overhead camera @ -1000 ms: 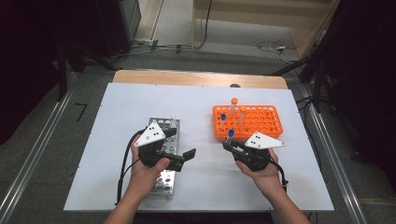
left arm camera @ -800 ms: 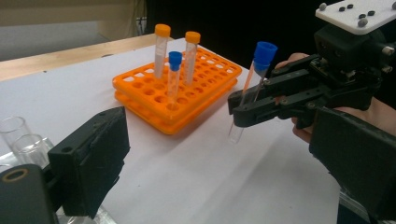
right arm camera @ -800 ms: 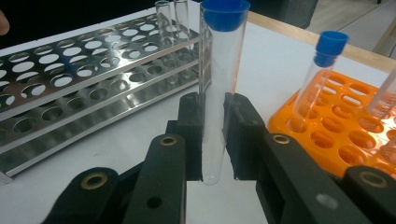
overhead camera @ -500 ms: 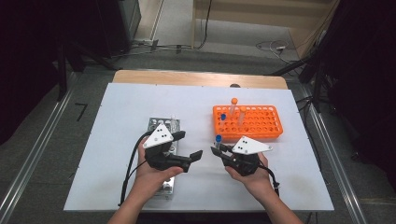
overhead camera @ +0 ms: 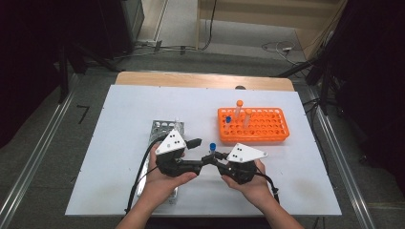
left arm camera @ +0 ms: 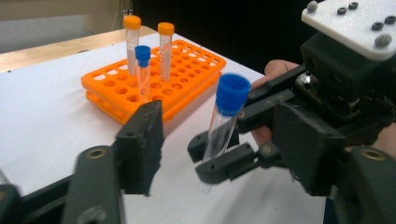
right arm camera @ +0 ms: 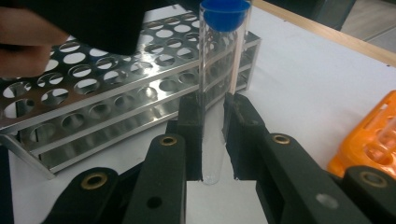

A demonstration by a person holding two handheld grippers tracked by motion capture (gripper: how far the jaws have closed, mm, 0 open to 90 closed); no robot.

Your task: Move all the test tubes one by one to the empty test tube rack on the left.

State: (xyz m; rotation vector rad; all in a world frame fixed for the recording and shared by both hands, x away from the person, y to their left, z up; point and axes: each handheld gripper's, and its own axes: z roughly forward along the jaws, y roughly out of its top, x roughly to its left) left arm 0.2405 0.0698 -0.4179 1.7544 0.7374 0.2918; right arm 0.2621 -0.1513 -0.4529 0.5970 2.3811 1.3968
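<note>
Held tube: a clear tube with a blue cap (overhead camera: 212,143) stands nearly upright between the two hands, above the white table (overhead camera: 124,114) and in front of the orange rack (overhead camera: 267,136).
Right gripper (right arm camera: 212,109): pinching the lower body of the tube; both pads press on the glass, with the cap well above them.
Left gripper (left arm camera: 184,135): jaws half spread and just been closing; in its own view the tube sits ahead between them, with the near pad apart from it (the far pad is hard to separate from the right gripper's body).
Change since a second ago: the hands have come together at the table's middle; earlier the right hand was close by the orange rack and the left one over the steel rack (overhead camera: 160,129), its jaws wide.
What it means: this looks like a handover of the tube from right to left, probably on its way to the steel rack; the left grip is not yet made.
Orange rack contents: two orange-capped tubes (left arm camera: 132,37) and one more blue-capped tube (left arm camera: 143,70) stand in its far end.
Steel rack: lies beside the left hand, its holes near the grippers empty in the right gripper view.
Next call: the left pads must meet the glass before the right lets go.
</note>
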